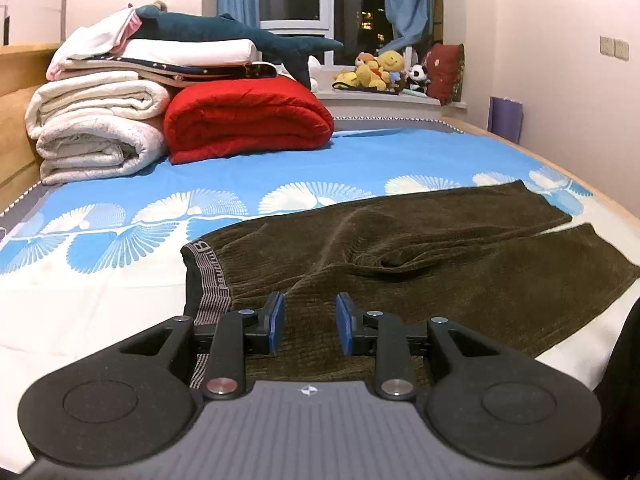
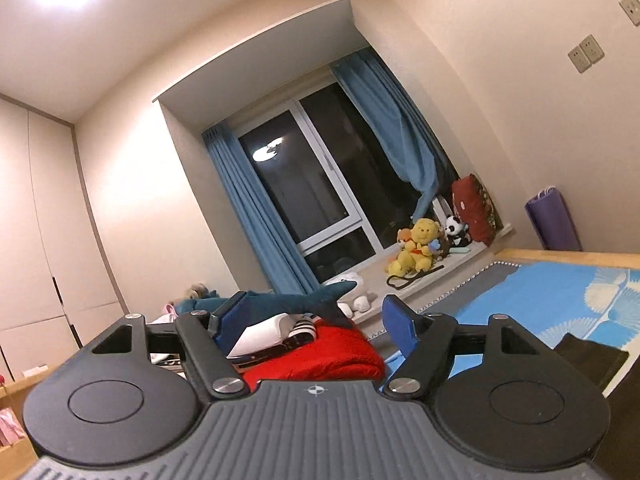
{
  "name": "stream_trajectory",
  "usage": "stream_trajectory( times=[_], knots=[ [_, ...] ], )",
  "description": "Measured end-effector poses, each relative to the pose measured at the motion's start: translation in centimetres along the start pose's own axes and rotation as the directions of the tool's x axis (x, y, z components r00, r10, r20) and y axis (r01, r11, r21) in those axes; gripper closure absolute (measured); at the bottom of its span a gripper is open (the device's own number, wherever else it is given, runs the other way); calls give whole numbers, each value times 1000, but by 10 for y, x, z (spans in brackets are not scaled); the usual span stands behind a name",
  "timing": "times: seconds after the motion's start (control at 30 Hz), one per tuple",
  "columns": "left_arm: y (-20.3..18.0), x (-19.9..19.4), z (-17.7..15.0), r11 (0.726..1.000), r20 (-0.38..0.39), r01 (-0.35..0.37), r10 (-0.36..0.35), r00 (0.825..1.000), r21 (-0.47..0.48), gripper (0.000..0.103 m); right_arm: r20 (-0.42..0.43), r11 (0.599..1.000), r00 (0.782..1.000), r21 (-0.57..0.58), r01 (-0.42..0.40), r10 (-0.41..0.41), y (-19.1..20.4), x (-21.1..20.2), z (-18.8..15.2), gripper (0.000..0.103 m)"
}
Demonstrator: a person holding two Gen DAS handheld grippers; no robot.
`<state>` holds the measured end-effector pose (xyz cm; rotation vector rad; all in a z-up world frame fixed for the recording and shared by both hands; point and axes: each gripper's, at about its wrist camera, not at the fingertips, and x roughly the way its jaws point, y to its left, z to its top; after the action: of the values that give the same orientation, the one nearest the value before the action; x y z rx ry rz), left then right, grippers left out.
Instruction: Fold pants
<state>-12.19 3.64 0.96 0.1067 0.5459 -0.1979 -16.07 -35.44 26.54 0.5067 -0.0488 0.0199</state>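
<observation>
Lying flat on the bed [image 1: 120,292] in the left wrist view are the brown pants [image 1: 420,248]. They rest on a blue and white sheet [image 1: 280,164] with big fan shapes on it. The waistband [image 1: 208,276] with letters on it is at the left, and the two legs stretch away to the right, with a small gap between them near the ends. The cloth looks soft and has thin lines running along it. The left tool [image 1: 310,322] hangs just over the waist part of the pants. Its two blue pads [image 1: 277,320] stand a little apart, and nothing is caught between them, so it is open. Behind the pants, at the far left of the bed, sits a pile of white blankets [image 1: 96,132] and a red blanket [image 1: 248,120] folded beside them. A blue toy shark [image 1: 240,38] lies on top of the pile. Soft toys [image 1: 380,70] sit on the window ledge, next to a red pillow [image 1: 446,68].

In the right wrist view the right tool [image 2: 316,320] points across the room at the dark window [image 2: 320,168] with blue curtains [image 2: 256,208]. Its blue pads [image 2: 396,320] are spread wide and hold nothing. Behind them you can see the red blanket [image 2: 336,356] and the shark [image 2: 304,300]. A dark bit of cloth shows low at the right, but I cannot tell if it is the pants
</observation>
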Motion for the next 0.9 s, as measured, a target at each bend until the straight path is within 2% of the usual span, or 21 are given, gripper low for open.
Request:
stream_trajectory(
  times=[0.13, 0.23, 0.33, 0.43, 0.53, 0.63, 0.67, 0.7, 0.73, 0.77, 0.8, 0.9],
  knots=[
    [-2, -6, 2, 1000, -2, -1, 1, 1000, 21, 71, -92, 996, 994, -69, 48, -54, -9, 13, -32, 28],
    [0, -13, 11, 1000, 5, -6, 6, 1000, 4, 72, -198, 985, 976, -164, 61, -94, -20, 20, -65, 28],
    [0, -20, 16, 1000, 8, -12, 12, 1000, -13, 70, -276, 964, 956, -264, 27, -102, -30, 19, -98, 28],
    [1, -21, 7, 1000, -16, -22, 22, 1000, -14, 68, -325, 936, 939, -352, -8, -114, -41, 15, -133, 28],
    [2, -19, 0, 999, -42, -7, 5, 999, -39, 68, -389, 938, 913, -345, -25, -119, -57, 9, -173, 28],
    [9, -21, -11, 996, -25, -15, 13, 1000, -89, 68, -442, 956, 884, -294, 16, -151, -80, 5, -212, 28],
    [15, -19, -17, 991, -29, -21, 17, 999, -133, 69, -484, 958, 858, -285, 31, -171, -87, 7, -226, 28],
    [24, -16, -25, 982, -49, -29, 21, 999, -189, 70, -530, 958, 828, -286, 31, -185, -91, 13, -236, 34],
    [29, -10, -30, 975, -77, -44, 28, 997, -219, 76, -531, 957, 829, -288, 20, -177, -93, 13, -239, 38],
    [34, -3, -33, 971, -110, -65, 41, 993, -232, 80, -515, 954, 842, -300, 0, -162, -94, 14, -242, 37],
    [38, 1, -31, 967, -115, -76, 50, 992, -241, 80, -513, 948, 843, -318, -12, -161, -95, 15, -245, 36],
    [47, 14, -24, 958, -114, -92, 63, 991, -272, 80, -551, 948, 813, -319, -1, -185, -106, 24, -257, 36]
  ],
)
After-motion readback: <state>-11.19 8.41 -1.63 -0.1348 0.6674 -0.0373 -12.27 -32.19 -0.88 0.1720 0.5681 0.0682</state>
